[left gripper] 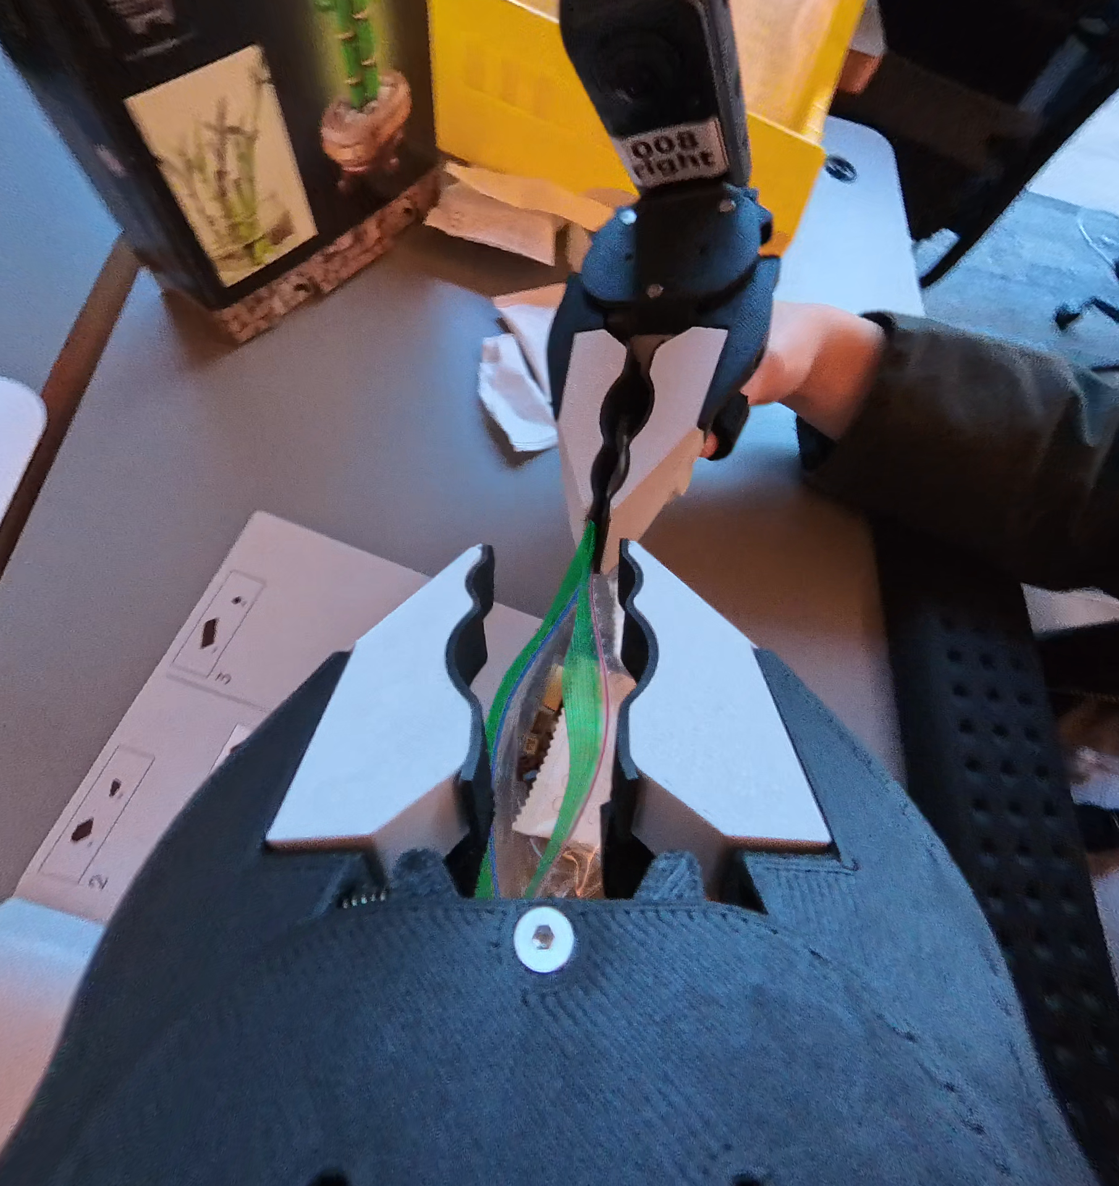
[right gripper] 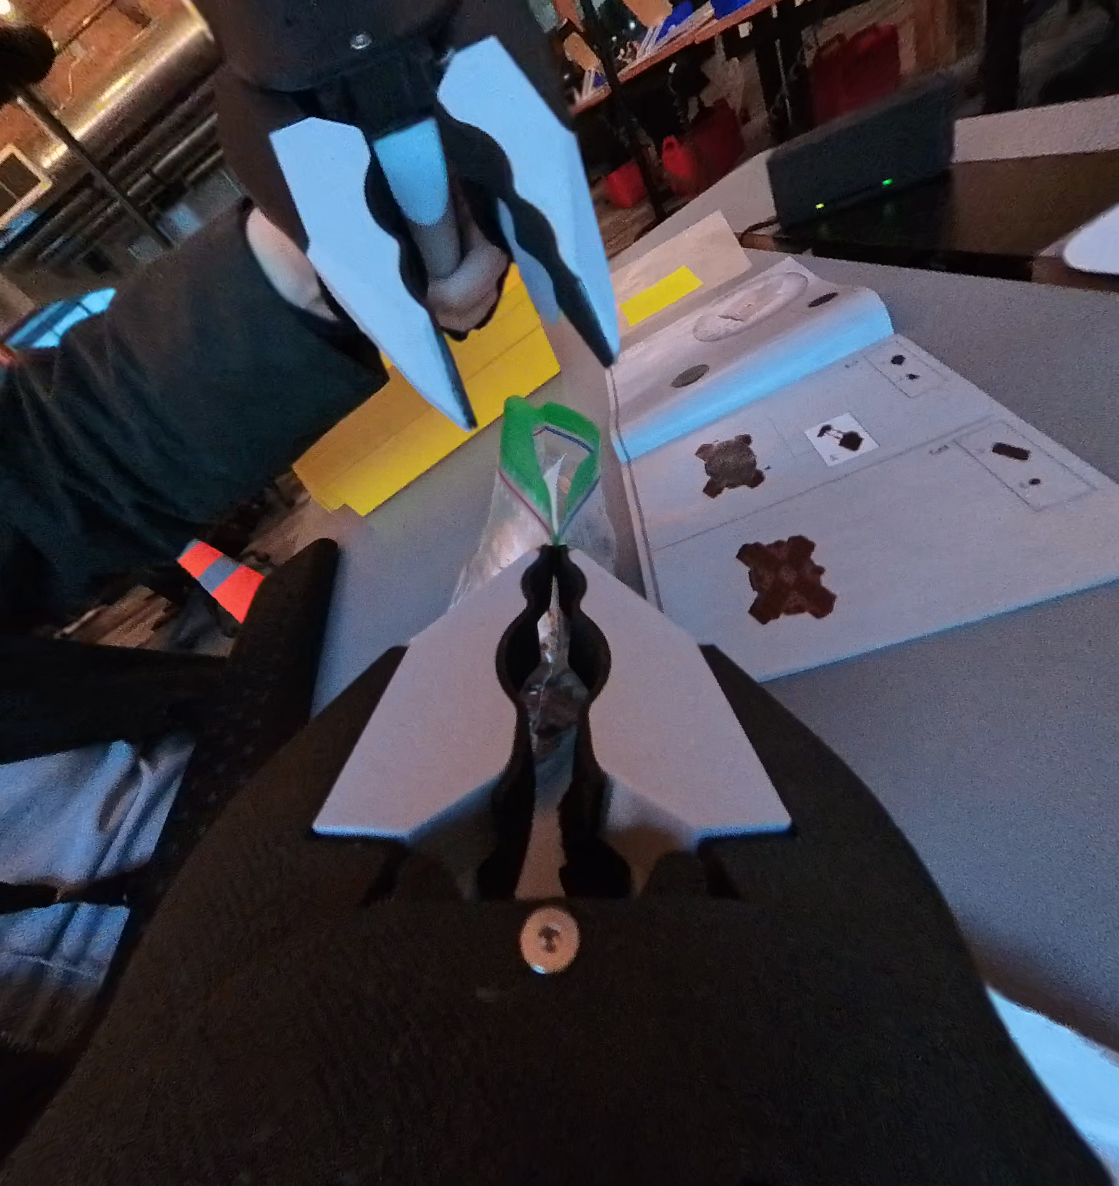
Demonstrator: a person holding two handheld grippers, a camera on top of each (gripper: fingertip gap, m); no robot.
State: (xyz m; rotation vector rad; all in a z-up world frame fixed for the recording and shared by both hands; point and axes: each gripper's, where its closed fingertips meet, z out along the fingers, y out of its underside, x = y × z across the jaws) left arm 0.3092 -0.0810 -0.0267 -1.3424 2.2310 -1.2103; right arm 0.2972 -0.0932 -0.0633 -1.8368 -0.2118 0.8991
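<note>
Bag (left gripper: pixel 547 725) of clear plastic with a green zip strip hangs above the surface (left gripper: pixel 325 411), its long axis running between both grippers. We see the right gripper (left gripper: pixel 598 545) pinching its far corner; the left gripper (left gripper: pixel 553 642), fingers spread, straddles the part-open mouth beside the booklet (left gripper: pixel 178 706).

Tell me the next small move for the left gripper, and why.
Probably close the left gripper on the near green lip of the bag. Its jaws stand open around the bag's mouth without pinching it, while the right gripper is shut on the bag's end and the seal already gapes, so a second hold seems needed.
</note>
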